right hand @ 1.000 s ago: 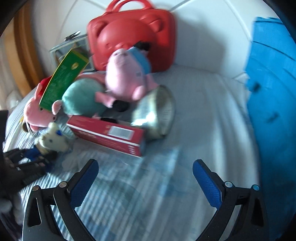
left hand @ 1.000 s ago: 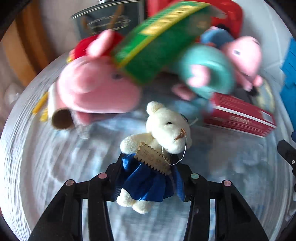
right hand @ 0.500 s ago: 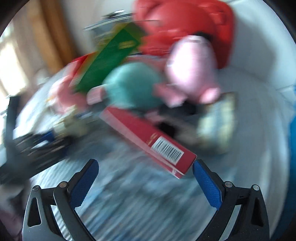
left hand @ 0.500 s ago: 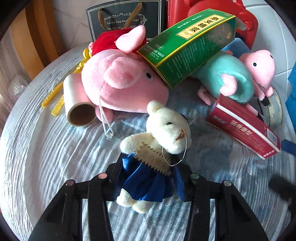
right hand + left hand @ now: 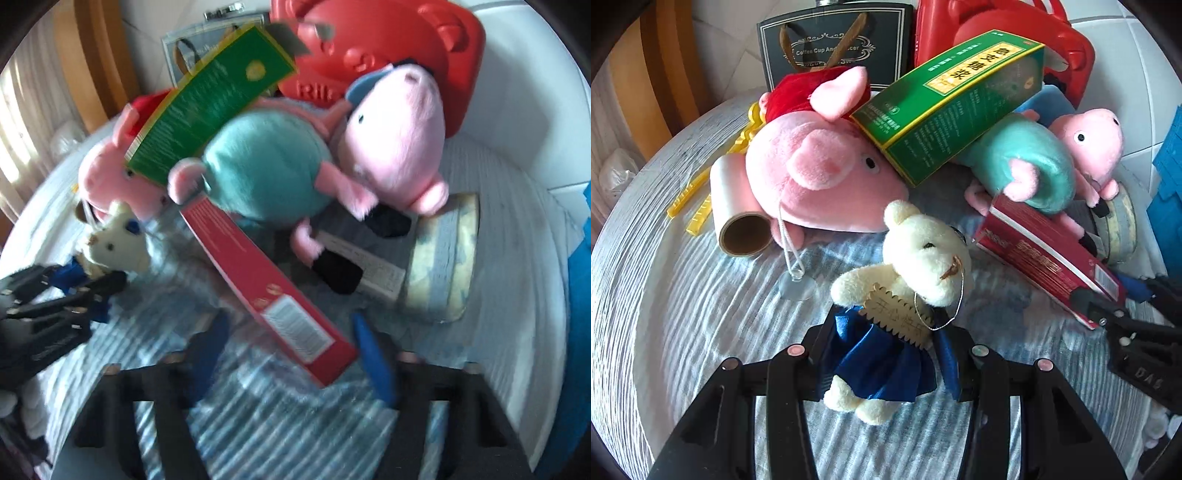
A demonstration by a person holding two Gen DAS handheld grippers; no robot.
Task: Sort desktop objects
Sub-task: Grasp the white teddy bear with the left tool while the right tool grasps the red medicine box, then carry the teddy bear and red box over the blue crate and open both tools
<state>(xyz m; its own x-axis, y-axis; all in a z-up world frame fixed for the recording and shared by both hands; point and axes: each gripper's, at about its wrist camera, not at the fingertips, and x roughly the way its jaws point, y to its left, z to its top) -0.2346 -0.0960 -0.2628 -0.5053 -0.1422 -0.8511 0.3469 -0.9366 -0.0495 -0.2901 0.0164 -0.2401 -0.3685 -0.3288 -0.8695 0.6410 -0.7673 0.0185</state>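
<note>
Two tools tilted down — left tool (image 5: 882, 354) clamping bear (image 5: 905, 280), right tool (image 5: 291, 350) closing around red box (image 5: 266, 280).

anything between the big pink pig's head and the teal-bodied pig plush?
Yes: the green box lies propped across the gap, resting on the big pink pig and the teal-bodied pig plush. The left wrist view shows it clearest.

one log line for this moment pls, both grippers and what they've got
left gripper: shut on teddy bear by its blue dress | right gripper: jaws closing around red box end | pile: unsorted
</note>
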